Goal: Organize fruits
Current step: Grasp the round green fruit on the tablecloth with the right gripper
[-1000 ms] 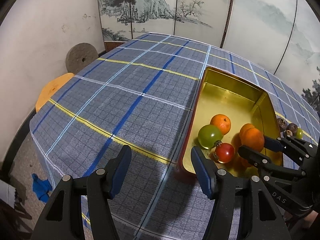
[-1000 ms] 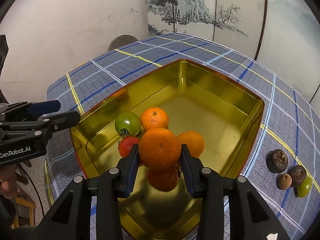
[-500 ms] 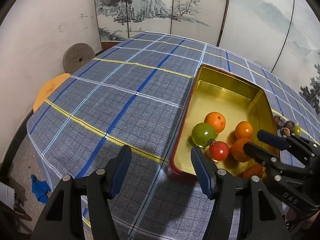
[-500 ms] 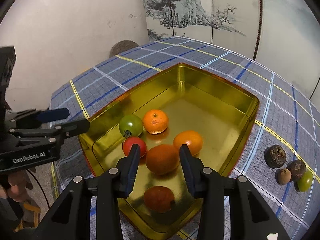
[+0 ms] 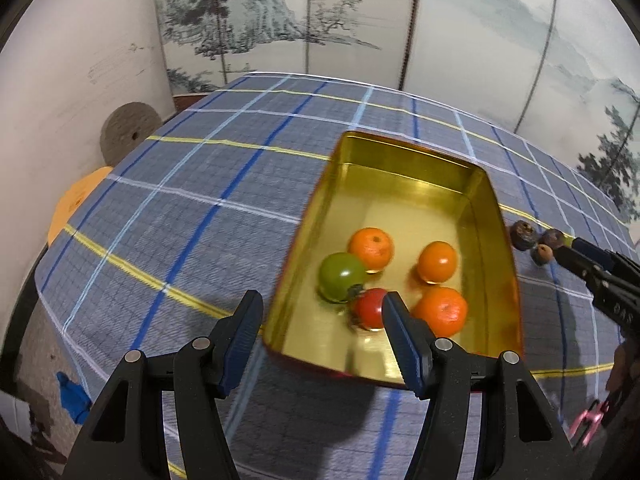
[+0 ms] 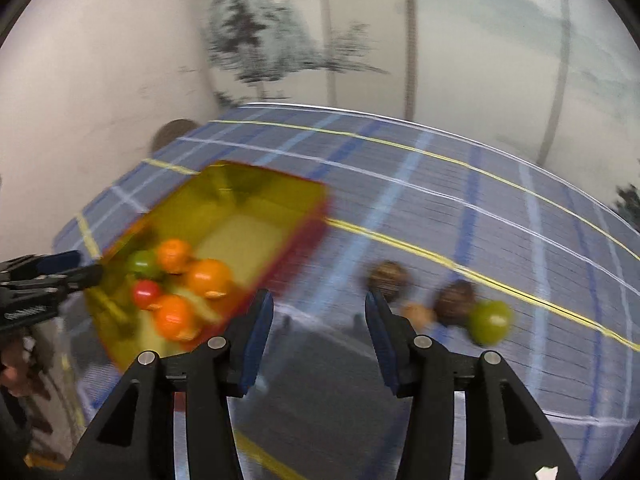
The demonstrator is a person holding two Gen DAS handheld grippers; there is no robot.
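Observation:
A gold tin tray [image 5: 404,152] sits on the checked tablecloth and holds three oranges [image 5: 440,311], a green tomato [image 5: 340,276] and a red tomato [image 5: 368,312]. My left gripper [image 5: 322,338] is open and empty above the tray's near left corner. My right gripper [image 6: 319,328] is open and empty, over the cloth to the right of the tray [image 6: 296,196]. Ahead of it lie dark brown fruits [image 6: 388,276] and a green fruit [image 6: 490,320], blurred. The right gripper's fingers [image 5: 584,258] also show in the left wrist view beside the brown fruits [image 5: 522,234].
The round table's edge [image 5: 44,276] drops off at the left. A stone disc [image 5: 126,130] and an orange stool [image 5: 76,200] stand by the wall. A painted folding screen [image 5: 360,20] stands behind the table.
My right gripper let go of the orange in the tray, then swung right toward the brown and green fruits. My left gripper drifted right over the tray's corner.

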